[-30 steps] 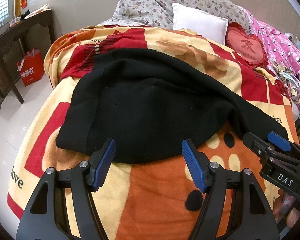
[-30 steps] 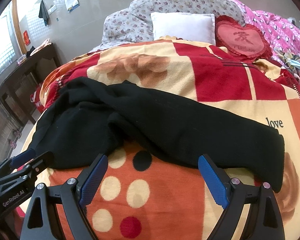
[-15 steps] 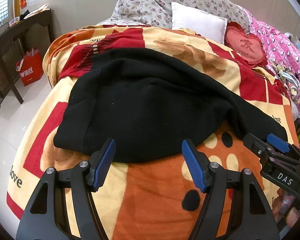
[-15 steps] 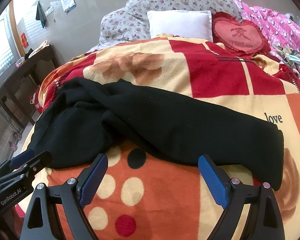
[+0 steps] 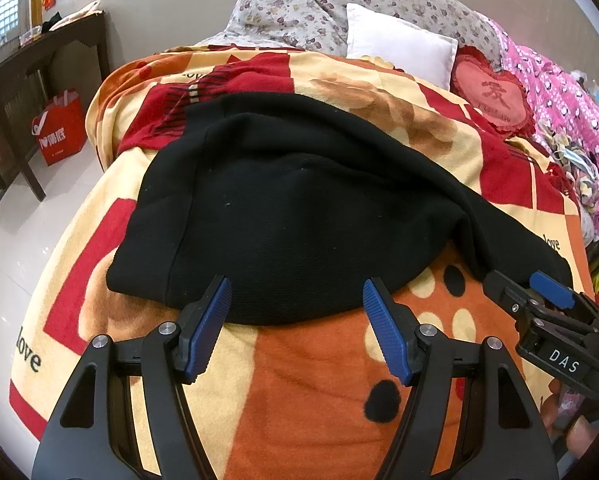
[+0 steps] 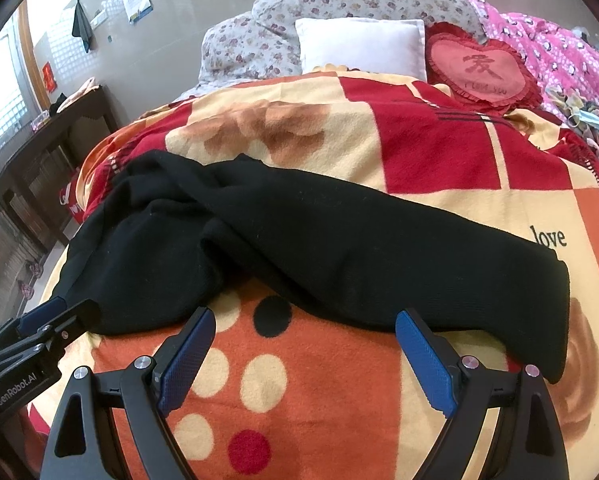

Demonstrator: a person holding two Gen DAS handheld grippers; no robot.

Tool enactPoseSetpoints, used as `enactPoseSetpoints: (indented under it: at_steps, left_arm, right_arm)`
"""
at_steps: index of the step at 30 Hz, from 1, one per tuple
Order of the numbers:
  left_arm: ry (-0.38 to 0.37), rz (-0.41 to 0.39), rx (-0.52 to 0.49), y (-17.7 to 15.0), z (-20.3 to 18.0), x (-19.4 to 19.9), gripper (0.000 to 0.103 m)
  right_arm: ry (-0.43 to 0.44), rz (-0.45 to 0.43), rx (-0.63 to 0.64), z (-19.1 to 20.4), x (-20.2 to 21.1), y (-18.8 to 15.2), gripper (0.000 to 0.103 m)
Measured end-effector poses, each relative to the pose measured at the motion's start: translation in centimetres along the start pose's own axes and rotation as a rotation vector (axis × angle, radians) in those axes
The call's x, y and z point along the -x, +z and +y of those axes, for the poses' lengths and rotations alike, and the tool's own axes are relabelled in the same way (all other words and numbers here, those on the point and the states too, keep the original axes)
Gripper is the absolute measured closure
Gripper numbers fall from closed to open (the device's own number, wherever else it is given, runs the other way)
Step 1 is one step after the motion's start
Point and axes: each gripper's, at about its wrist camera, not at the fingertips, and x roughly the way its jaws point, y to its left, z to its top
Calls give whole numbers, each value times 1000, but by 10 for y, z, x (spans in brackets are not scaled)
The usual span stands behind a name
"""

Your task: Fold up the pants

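**Black pants lie across the blanket, both grippers spread and empty**

The pants point(image 5: 299, 208) lie flat on the blanket point(image 5: 319, 380) that covers the bed. The broad end sits toward the blanket's left edge; one long leg point(image 6: 419, 248) stretches away to the blanket's right side and ends beside the printed word "love".

The left gripper point(image 5: 295, 320) hangs just over the near hem of the broad end, its blue pads point(image 5: 209, 324) spread wide with nothing between them, touching no cloth. The right gripper point(image 6: 303, 356) hangs over the blanket's orange, dotted patch, just short of the leg's near edge, jaws likewise released and empty.

At the blanket's far end rest a white pillow point(image 6: 363, 46), a floral pillow point(image 6: 259, 36) and a red heart cushion point(image 6: 483, 68). A pink quilt point(image 5: 571, 112) lies past the blanket's right edge. A red bag point(image 5: 59, 124) stands on the floor left of the blanket, under a dark table point(image 5: 27, 64).
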Motion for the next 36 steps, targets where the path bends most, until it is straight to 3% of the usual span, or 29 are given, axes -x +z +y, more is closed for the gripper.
enactPoseSetpoints:
  at_steps: [8, 29, 36]
  left_arm:
    - [2, -40, 2, 2, 6, 0, 34]
    - [-35, 6, 40, 3, 15, -9, 34]
    - [-59, 32, 62, 0, 32, -5, 34]
  right_arm:
    - [-3, 7, 13, 4, -4, 1, 12]
    - [-18, 38, 42, 10, -14, 0, 12]
    - [16, 20, 74, 15, -13, 6, 12]
